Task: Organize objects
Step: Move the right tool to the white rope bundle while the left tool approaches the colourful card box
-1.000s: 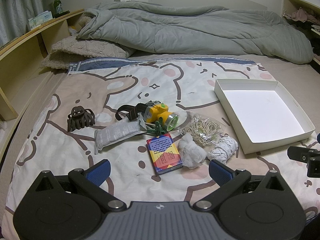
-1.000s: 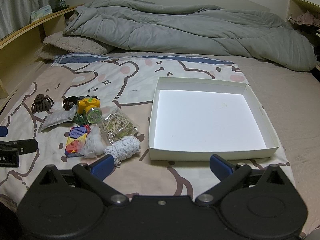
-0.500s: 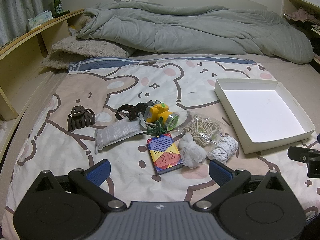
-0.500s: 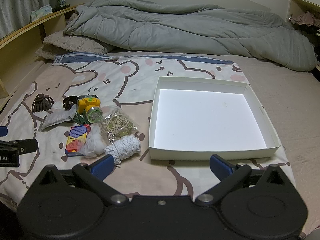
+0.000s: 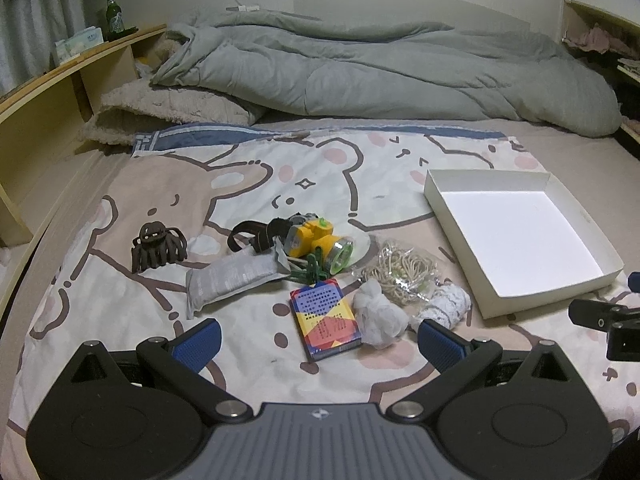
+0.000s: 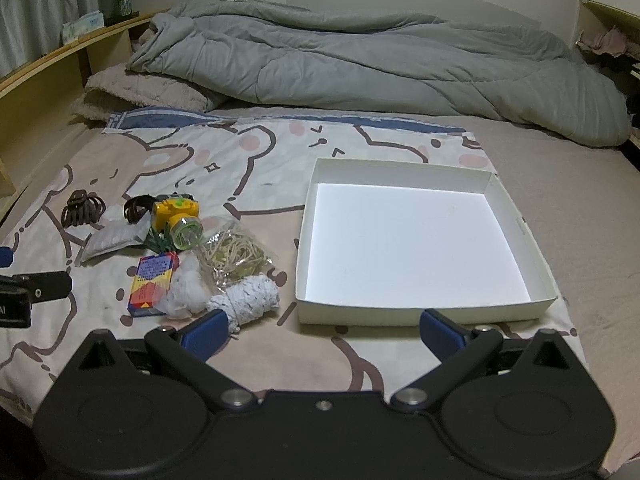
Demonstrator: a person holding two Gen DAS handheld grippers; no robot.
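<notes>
A white shallow box [image 6: 416, 304] lies open on the bed, also in the left wrist view [image 5: 520, 296]. Left of it is a pile: a colourful card box [image 5: 324, 320], a white mesh wad [image 5: 378, 320], a white lace roll [image 5: 444, 306], a bag of rubber bands [image 5: 400, 272], a yellow headlamp [image 5: 316, 240], a grey pouch [image 5: 232, 280] and a brown hair claw [image 5: 158, 246]. My left gripper [image 5: 318, 342] is open and empty, just short of the card box. My right gripper [image 6: 322, 334] is open and empty before the white box's near wall.
A rumpled grey duvet [image 5: 380, 76] and a beige pillow [image 5: 168, 108] lie at the head of the bed. A wooden shelf [image 5: 48, 100] with a green bottle [image 5: 114, 18] runs along the left. The cartoon-print sheet [image 5: 320, 176] covers the mattress.
</notes>
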